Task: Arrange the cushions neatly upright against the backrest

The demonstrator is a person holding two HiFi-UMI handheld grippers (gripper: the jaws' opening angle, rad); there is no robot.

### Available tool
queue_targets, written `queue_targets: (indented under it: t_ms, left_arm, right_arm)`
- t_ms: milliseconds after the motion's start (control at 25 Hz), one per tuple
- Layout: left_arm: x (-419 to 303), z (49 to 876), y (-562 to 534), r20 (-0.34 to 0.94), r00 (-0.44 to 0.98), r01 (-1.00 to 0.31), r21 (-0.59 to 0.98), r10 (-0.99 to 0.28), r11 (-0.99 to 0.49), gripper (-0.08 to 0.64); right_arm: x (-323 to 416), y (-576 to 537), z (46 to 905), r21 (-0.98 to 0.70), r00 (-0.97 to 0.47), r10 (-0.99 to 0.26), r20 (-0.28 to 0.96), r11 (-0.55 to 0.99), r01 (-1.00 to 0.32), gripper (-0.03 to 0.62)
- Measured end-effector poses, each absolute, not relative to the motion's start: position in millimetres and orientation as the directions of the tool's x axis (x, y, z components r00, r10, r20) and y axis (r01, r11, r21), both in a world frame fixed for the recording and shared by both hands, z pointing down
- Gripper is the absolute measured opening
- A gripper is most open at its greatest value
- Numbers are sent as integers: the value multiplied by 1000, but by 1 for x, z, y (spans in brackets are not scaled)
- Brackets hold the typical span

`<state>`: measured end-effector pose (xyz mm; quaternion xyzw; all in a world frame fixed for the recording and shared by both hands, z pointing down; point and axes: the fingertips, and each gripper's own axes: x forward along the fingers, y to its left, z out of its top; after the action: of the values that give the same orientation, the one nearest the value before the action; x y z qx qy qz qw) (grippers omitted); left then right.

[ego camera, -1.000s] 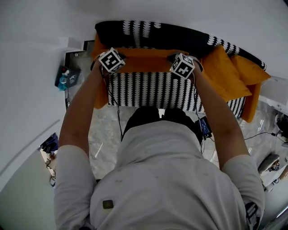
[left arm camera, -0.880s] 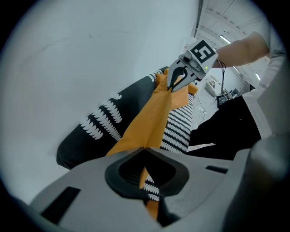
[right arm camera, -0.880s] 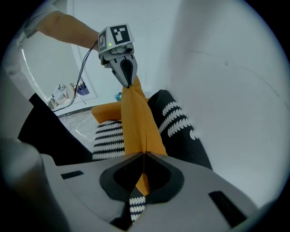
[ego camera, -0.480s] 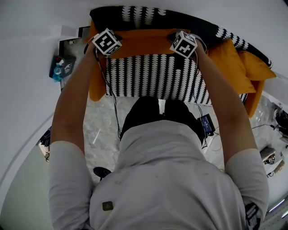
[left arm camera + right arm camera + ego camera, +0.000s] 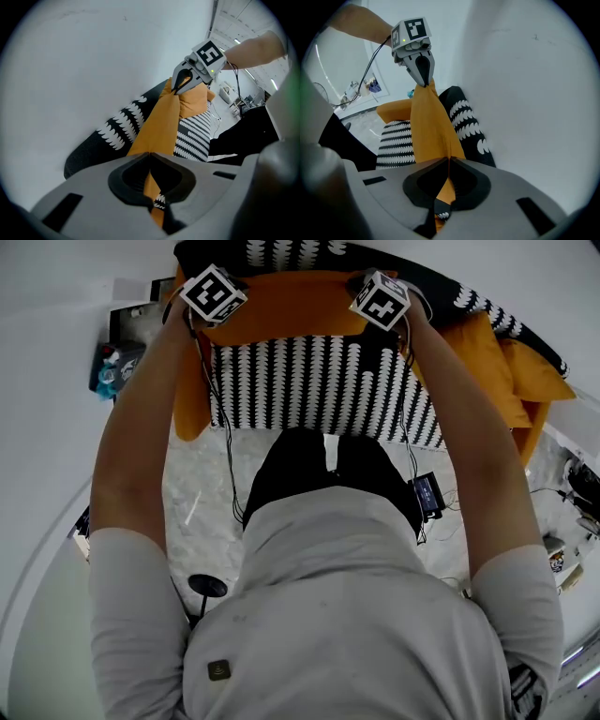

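"Two grippers on one cushion, is that what I'm seeing?"

"Yes. The left gripper (image 5: 150,154) is squeezing its jaws tight on one top corner of the orange cushion (image 5: 281,306), and the right gripper (image 5: 449,159) is doing the same at the other corner. The fabric is running straight between each pair of jaws."

"Where is it hanging?"

"It's being held up over the striped seat (image 5: 319,395), its top edge pulled taut between the grippers, just in front of the dark backrest (image 5: 117,131). I can't tell whether it's touching the backrest."

"How is it going to handle?"

"I'm guessing light and soft: the body is drooping below the edge. The top corners are looking like the right hold, since a thin seam gives the pads something to bite, though smooth cloth may be slipping if pinched shallowly."

"And further along?"

"More orange cushions (image 5: 497,352) are lying slumped at the far right end."
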<state>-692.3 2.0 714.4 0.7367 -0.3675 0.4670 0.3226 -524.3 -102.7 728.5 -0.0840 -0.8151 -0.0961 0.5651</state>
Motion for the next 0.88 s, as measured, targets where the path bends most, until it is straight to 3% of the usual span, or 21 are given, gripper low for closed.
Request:
queue_targets:
  t_ms: [360,640,880]
  left_arm:
    - [-708,717,-10,924,248,-876,85,-291,-476,28]
    - [-717,716,-9,920,216,-896,54,-327,-441,104]
    - [-718,717,-3,915,187,-919,34,-358,-393,127]
  right_arm:
    - [-535,-117,735,112,-362,-35,931,975,194,36]
    - [-540,-121,734,146,-400,-77,913,979,145,130]
    - [-533,-118,731,131,-423,-76,903,986,102,164]
